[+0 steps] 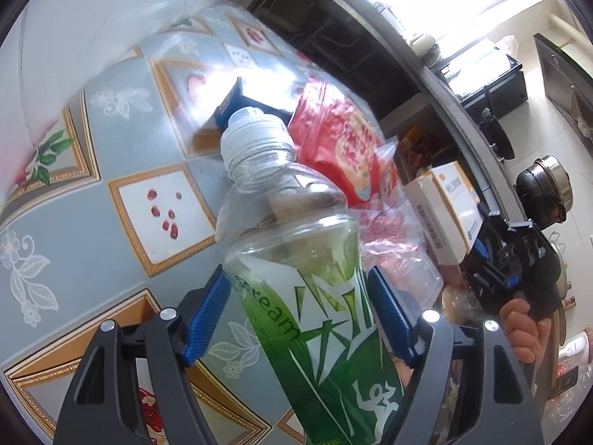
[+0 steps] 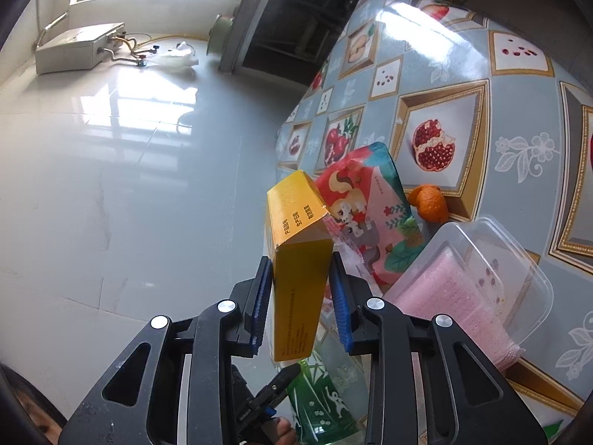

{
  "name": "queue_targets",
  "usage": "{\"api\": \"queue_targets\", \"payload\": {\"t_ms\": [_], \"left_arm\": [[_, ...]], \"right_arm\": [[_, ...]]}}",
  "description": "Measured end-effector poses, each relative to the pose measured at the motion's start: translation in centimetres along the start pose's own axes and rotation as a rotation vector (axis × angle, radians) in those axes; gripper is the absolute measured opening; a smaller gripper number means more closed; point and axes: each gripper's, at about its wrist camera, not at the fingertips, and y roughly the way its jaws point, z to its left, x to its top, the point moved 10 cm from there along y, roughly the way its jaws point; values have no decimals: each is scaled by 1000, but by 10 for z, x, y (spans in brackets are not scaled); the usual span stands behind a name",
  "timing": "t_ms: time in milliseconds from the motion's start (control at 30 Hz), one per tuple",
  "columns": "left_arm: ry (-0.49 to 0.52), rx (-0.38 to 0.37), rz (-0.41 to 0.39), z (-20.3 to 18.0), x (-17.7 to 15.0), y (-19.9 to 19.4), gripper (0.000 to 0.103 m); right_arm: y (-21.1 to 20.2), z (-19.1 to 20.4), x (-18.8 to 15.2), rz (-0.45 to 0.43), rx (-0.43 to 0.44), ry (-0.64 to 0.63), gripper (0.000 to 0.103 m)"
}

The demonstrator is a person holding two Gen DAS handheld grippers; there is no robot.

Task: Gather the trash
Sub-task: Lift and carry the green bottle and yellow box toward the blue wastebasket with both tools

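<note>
Left gripper (image 1: pixel 296 319) clamps the bottle (image 1: pixel 296 259), clear of the table (image 1: pixel 122 137); right gripper (image 2: pixel 300 293) pinches the yellow box (image 2: pixel 296 259) narrowly, off the table edge. Both items look collected, neither binned; no bin in view. Left on table: snack bag (image 2: pixel 370 211), orange peel (image 2: pixel 430 202), plastic tray (image 2: pixel 478 278).

Right gripper (image 2: pixel 301 278) clamps a yellow carton over the edge of a patterned surface.

The jaws press both narrow sides of the yellow carton (image 2: pixel 298 259), which stands upright with its printed end flap uppermost. Just behind it a red and pink snack bag (image 2: pixel 370 204) lies on the surface (image 2: pixel 519 118), whose cloth shows pomegranates. An orange peel (image 2: pixel 430 202) sits beside the bag. A clear plastic tray (image 2: pixel 474 278) lies to the right. A green-labelled bottle (image 2: pixel 322 404) shows below the carton.
</note>
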Motion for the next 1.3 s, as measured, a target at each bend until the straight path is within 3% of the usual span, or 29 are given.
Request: {"api": "queue_targets", "payload": {"t_ms": [833, 1300], "left_arm": [[133, -177, -205, -57, 40, -64, 74], [272, -294, -188, -142, 41, -52, 74]], "right_arm": [[-48, -3, -4, -80, 54, -1, 29], [-104, -13, 0, -184, 80, 5, 29]]}}
